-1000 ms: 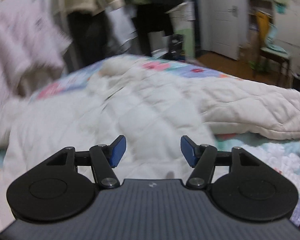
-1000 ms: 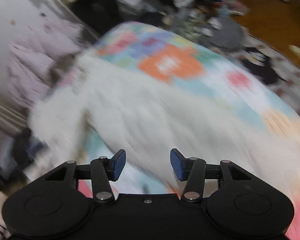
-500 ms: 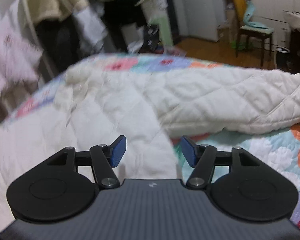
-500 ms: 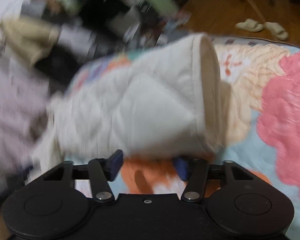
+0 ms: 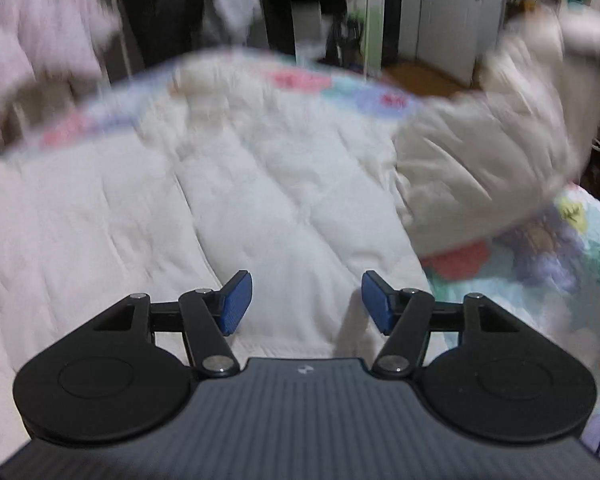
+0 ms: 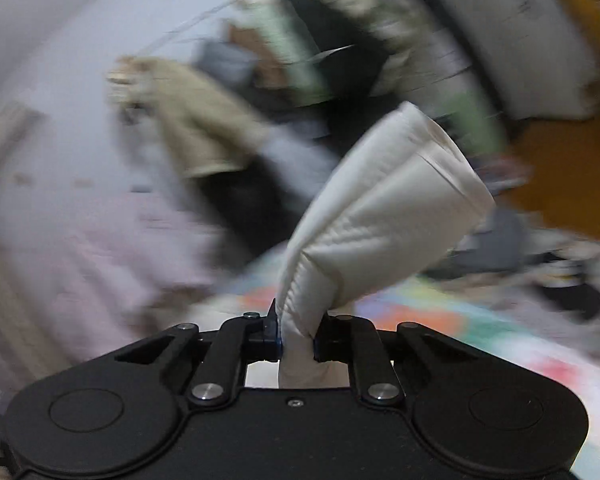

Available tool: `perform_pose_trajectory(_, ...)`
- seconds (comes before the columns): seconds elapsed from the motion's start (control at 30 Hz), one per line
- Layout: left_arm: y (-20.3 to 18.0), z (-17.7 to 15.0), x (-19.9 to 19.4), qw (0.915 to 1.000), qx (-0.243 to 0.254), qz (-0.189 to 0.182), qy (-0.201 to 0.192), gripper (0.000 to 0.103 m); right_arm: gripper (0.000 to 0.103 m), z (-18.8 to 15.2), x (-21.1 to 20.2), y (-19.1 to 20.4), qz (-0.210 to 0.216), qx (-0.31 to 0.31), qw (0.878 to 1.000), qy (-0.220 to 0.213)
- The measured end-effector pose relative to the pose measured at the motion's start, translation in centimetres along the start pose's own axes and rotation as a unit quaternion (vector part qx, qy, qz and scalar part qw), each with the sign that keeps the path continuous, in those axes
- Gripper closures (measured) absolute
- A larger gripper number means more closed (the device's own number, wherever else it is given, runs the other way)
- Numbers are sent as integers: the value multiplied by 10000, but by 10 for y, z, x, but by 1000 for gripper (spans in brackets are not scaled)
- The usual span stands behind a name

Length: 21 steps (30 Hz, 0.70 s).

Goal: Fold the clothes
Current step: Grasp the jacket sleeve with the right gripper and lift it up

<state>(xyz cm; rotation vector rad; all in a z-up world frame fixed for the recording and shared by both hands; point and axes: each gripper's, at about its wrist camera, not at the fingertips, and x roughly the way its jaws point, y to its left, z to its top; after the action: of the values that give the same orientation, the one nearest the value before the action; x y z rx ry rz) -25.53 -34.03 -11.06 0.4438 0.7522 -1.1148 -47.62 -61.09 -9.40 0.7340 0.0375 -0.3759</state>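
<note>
A cream quilted padded jacket [image 5: 268, 200] lies spread over a floral bedspread [image 5: 572, 256]. My left gripper [image 5: 306, 300] is open and empty, hovering just above the jacket's lower body. The jacket's right sleeve [image 5: 480, 160] is lifted off the bed at the right of the left wrist view. My right gripper [image 6: 296, 340] is shut on that sleeve [image 6: 380, 216] near its cuff, and the cuff end stands up in front of the camera. Both views are blurred by motion.
Hanging clothes, a pink garment [image 5: 32, 40] and dark garments [image 5: 164, 12], are behind the bed. A white door [image 5: 448, 16] and wood floor [image 6: 572, 176] are at the back right. The bedspread's edge runs along the right.
My right gripper closed on the jacket's sleeve near the cuff and lifted it off the bed. My left gripper stayed open and shifted over the jacket's body.
</note>
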Motion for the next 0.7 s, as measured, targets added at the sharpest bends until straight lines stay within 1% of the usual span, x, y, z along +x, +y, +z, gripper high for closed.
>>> perform_pose_trajectory(0.03, 3, -3, 6, 9996, -192, -91, 175, 43, 86, 12, 21, 17, 335, 75, 9992, 224)
perform_pose_trajectory(0.07, 6, -9, 13, 9989, -347, -102, 309, 43, 86, 22, 42, 34, 641, 114, 9969, 438)
perform_pose_trajectory(0.1, 7, -16, 21, 9982, -392, -52, 457, 43, 86, 31, 64, 54, 912, 57, 9939, 623)
perform_pose_trajectory(0.13, 5, -22, 29, 9979, -307, 46, 568, 43, 86, 39, 86, 74, 1169, -37, 9899, 796)
perform_pose_trajectory(0.17, 3, -25, 33, 9981, -171, 119, 582, 42, 86, 45, 107, 95, 1379, -235, 9851, 996)
perform_pose_trajectory(0.2, 1, -27, 34, 9984, -69, 149, 542, 42, 86, 48, 128, 117, 1488, -573, 9800, 1187)
perform_pose_trajectory(0.23, 3, -26, 31, 9988, -113, 124, 471, 42, 86, 49, 147, 137, 1518, -955, 9746, 1345)
perform_pose_trajectory(0.27, 8, -24, 24, 9990, -277, 62, 360, 42, 86, 48, 165, 155, 1533, -1311, 9680, 1496)
perform_pose_trajectory(0.3, 14, -22, 16, 9988, -451, 12, 213, 42, 86, 46, 178, 167, 1543, -1523, 9631, 1597)
perform_pose_trajectory(0.33, 23, -20, 5, 9979, -645, 4, -19, 42, 86, 43, 193, 178, 1590, -1628, 9581, 1742)
perform_pose_trajectory(0.37, 33, -16, -7, 9964, -813, 36, -245, 43, 86, 40, 204, 185, 1611, -1638, 9552, 1864)
perform_pose_trajectory(0.43, 53, -7, -25, 9932, -1006, 134, -571, 42, 86, 35, 221, 196, 1656, -1536, 9529, 2025)
perform_pose_trajectory(0.5, 73, 5, -40, 9898, -1151, 130, -827, 41, 86, 24, 237, 206, 1649, -1595, 9548, 1891)
perform_pose_trajectory(0.57, 87, 14, -50, 9856, -1231, 81, -1159, 38, 86, 6, 237, 213, 1587, -1841, 9528, 1819)
perform_pose_trajectory(0.63, 99, 22, -50, 9801, -1509, -64, -1288, 38, 86, -19, 234, 219, 1539, -2151, 9444, 1954)
perform_pose_trajectory(0.7, 107, 29, -45, 9726, -1850, -405, -1347, 38, 86, -34, 240, 216, 1594, -2022, 9421, 2146)
